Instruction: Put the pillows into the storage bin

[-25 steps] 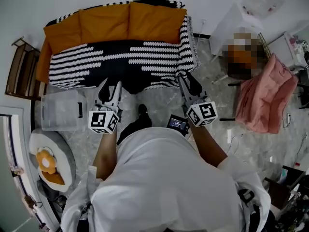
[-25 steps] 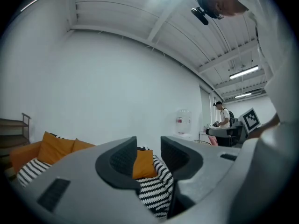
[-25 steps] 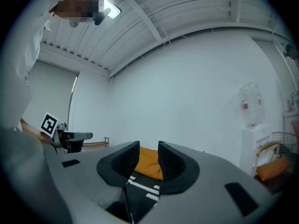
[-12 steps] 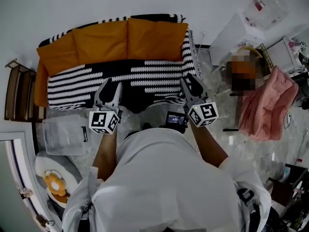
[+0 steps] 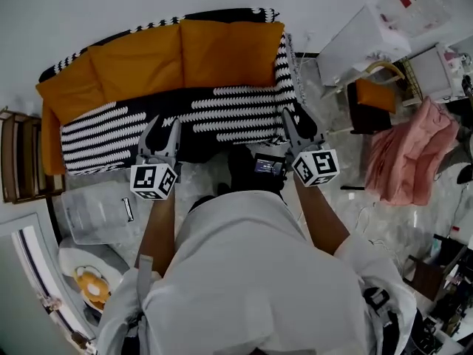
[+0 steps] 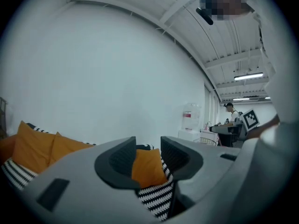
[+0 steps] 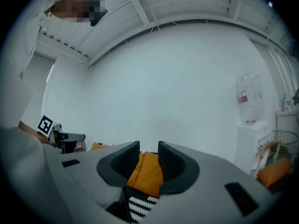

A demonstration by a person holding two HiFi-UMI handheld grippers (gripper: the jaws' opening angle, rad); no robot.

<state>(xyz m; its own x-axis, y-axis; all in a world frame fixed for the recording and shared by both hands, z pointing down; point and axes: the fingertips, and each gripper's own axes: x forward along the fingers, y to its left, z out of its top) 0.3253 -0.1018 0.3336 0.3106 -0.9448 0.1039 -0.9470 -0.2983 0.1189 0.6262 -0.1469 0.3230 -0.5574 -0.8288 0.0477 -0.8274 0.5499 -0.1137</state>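
Your left gripper and right gripper are both empty, jaws parted, short of the sofa whose backrest holds the orange pillows, probably soft and light, so bite deep into a corner before swinging to the storage bin at your left.
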